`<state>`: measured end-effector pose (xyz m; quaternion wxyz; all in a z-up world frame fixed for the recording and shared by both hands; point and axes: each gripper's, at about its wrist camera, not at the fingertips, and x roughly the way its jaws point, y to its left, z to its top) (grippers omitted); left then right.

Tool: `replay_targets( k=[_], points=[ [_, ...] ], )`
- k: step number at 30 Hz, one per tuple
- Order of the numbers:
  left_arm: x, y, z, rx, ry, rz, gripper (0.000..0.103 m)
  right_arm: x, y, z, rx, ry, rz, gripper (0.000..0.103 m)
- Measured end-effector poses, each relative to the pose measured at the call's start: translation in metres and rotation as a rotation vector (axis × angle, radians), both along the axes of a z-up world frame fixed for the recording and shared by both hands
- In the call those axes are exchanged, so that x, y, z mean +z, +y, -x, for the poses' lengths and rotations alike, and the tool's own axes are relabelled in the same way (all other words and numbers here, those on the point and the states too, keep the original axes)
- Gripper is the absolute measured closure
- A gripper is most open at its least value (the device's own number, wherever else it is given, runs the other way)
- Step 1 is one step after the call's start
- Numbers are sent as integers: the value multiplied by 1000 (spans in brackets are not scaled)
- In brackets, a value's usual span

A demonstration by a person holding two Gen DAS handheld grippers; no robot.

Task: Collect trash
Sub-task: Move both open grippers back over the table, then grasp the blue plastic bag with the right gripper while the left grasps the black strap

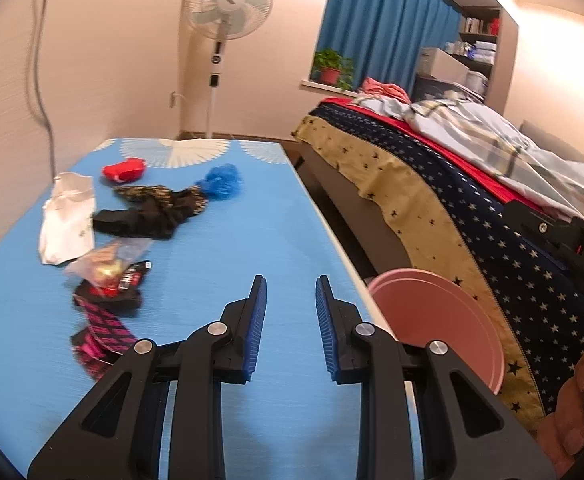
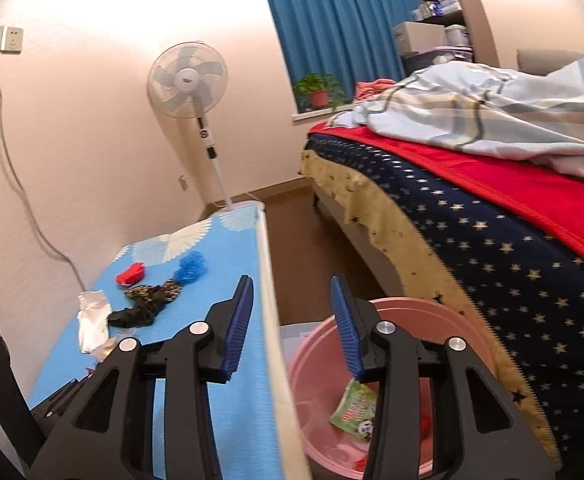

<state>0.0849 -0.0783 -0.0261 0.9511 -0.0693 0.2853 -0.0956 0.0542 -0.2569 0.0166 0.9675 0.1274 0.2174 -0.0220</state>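
On the blue table (image 1: 220,264) lie scraps: a red wrapper (image 1: 124,170), a blue crumpled piece (image 1: 222,180), a black and gold wrapper (image 1: 156,210), a white bag (image 1: 68,220), a clear bag with gold foil (image 1: 108,264) and a pink and black wrapper (image 1: 104,328). My left gripper (image 1: 291,294) hovers open and empty over the table's near right part, right of the scraps. My right gripper (image 2: 292,294) is open and empty above the table's right edge (image 2: 272,320), beside the pink basin (image 2: 323,392) on the floor, which holds a green packet (image 2: 351,404).
A bed (image 2: 491,240) with a starred cover and rumpled quilt runs along the right, with a narrow floor strip between it and the table. A standing fan (image 1: 224,40) is behind the table. A cable (image 2: 20,184) hangs down the left wall. A hand (image 1: 579,408) shows at the lower right.
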Motion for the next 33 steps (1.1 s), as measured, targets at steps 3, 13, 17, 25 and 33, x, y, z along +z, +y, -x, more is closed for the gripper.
replay_targets(
  k=[3,13,17,25,33],
  points=[
    [0,15,-2,33,-1,4,77,-2,10,-5,36,-7,-8,72],
    [-1,60,-15,148,5,29,77,-12,37,-27,132,-6,-46,80],
    [-1,76,-22,189,11,35,77,-16,48,-39,174,4,-56,84],
    [12,104,-46,236,12,52,77,-18,69,-75,248,33,-86,86],
    [21,134,-91,272,16,47,77,-15,88,-130,288,41,-93,86]
  ],
)
